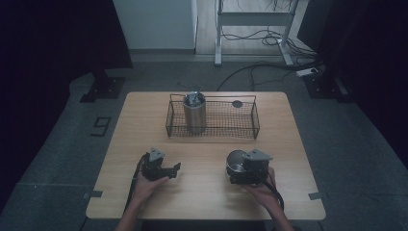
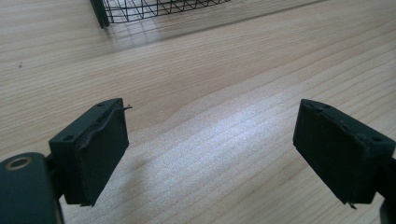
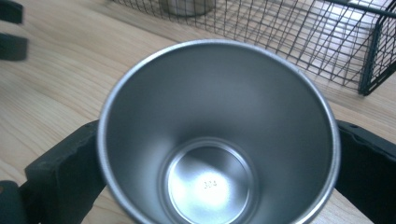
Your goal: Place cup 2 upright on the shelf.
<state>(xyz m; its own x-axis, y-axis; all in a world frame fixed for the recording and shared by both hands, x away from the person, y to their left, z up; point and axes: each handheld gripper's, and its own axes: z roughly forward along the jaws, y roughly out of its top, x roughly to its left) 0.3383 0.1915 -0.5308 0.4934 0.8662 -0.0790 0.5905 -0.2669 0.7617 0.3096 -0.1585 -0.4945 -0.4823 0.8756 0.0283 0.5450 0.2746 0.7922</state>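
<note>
Table: wooden table (image 1: 202,192) on a dim grey floor, wire basket (image 1: 240,126) at the far side holding a tall steel tumbler (image 1: 195,115).
Right gripper (image 1: 240,169): jaws clamped on the steel cup (image 3: 217,135), near the table's front edge.
Left gripper (image 2: 210,154): jaws apart, nothing between.
Advice: keep the cup level; lift it clear of the basket rim before lowering.

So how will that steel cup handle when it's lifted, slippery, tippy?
The cup looks rigid, thin-walled metal, so probably stiff and light. Its smooth, tapered sides could slide between the right gripper pads. It is empty, so nothing should spill.
</note>
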